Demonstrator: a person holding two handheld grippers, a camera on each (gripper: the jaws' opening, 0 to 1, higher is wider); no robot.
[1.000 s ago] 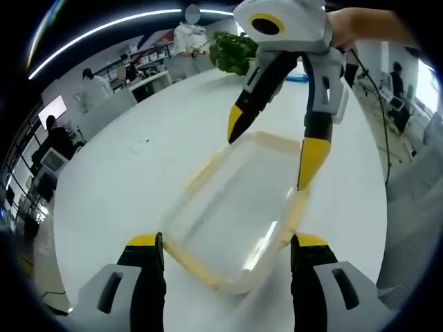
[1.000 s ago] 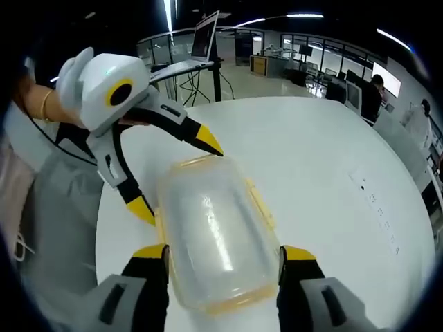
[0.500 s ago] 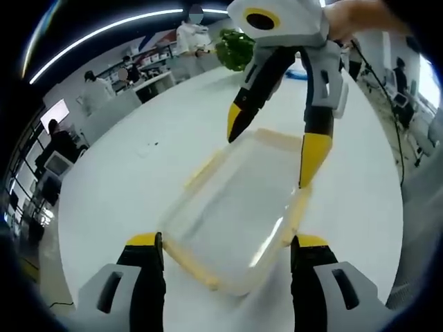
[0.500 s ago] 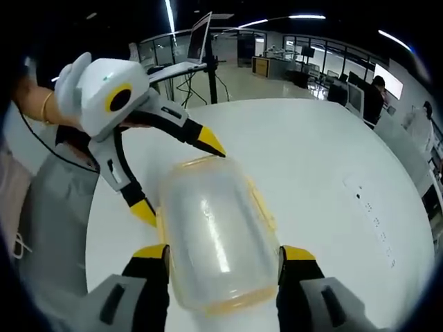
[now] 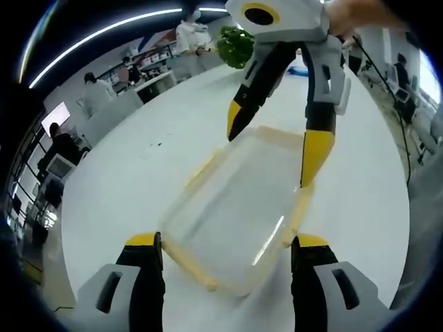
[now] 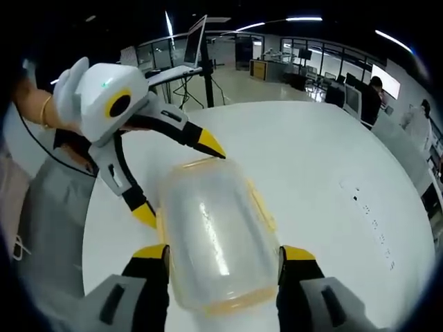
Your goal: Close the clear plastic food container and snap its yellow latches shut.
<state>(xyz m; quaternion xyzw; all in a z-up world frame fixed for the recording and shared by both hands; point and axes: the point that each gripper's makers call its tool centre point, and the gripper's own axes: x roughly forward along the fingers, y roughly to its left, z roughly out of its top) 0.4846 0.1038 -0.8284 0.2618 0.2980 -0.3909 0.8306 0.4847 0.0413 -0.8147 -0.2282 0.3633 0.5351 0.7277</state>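
A clear plastic container (image 5: 235, 211) with its lid on lies on the white table, its pale yellow latches (image 6: 260, 205) standing out from the sides. My left gripper (image 5: 225, 250) is open, one jaw on each side of the container's near end. My right gripper (image 5: 273, 149) comes down from the top of the left gripper view, open, its yellow tips straddling the far end. In the right gripper view the same container (image 6: 214, 235) lies between my right gripper's (image 6: 223, 254) jaws, and the left gripper (image 6: 178, 183) spans its far end. Whether any jaw touches the container I cannot tell.
The round white table (image 6: 332, 159) stretches far and right of the container. A green plant (image 5: 235, 47) stands at its far side. A laptop on a stand (image 6: 201, 38) and people at desks are beyond it. The person's grey-clad body (image 6: 48, 228) is at the left.
Both views have drifted slightly with the hands. The container and both open grippers keep the same places relative to each other.
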